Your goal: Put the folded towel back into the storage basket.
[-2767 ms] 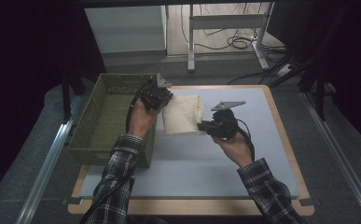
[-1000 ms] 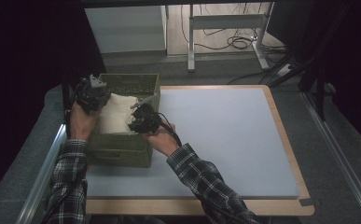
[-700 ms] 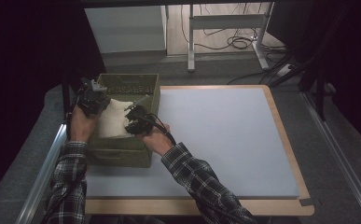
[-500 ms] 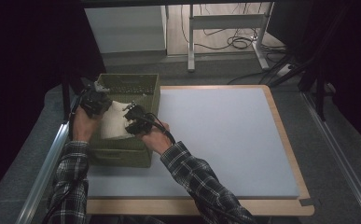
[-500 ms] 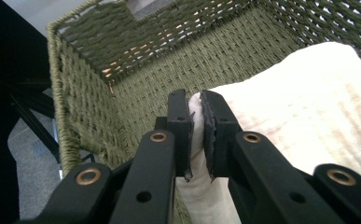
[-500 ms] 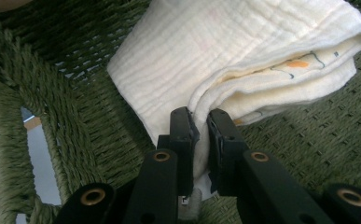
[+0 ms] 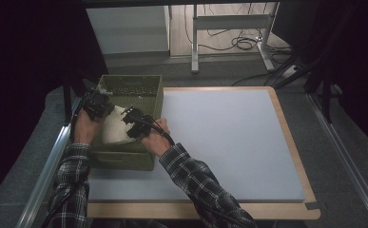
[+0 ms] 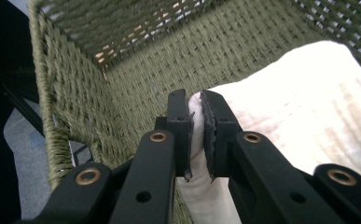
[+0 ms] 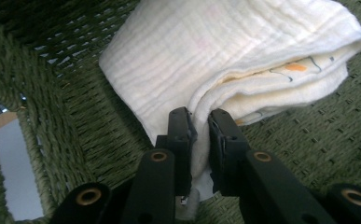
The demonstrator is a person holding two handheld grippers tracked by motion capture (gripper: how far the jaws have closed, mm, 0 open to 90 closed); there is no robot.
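Note:
A folded cream cloth (image 7: 113, 129) lies in the near half of an olive woven basket (image 7: 130, 79) at the table's left edge. My left gripper (image 7: 104, 109) holds the cloth's left edge and my right gripper (image 7: 126, 119) its right edge. In the left gripper view the gripper (image 8: 197, 100) is shut on a fold of the cloth (image 8: 308, 102), close to the basket wall (image 8: 136, 70). In the right gripper view the gripper (image 9: 199, 119) pinches the layered cloth (image 9: 234, 51) just above the basket floor (image 9: 318, 154). Its jaws have just been opening a little, with cloth still filling the gap.
The pale blue mat (image 7: 229, 137) covers the wooden tabletop to the right of the basket. A metal rail (image 7: 48, 166) runs along the table's left side. A table frame and cables (image 7: 238, 42) stand on the floor behind.
Both grippers carried the cloth from the mat leftwards to the basket. Over the last second they sank with it into the basket's near half.

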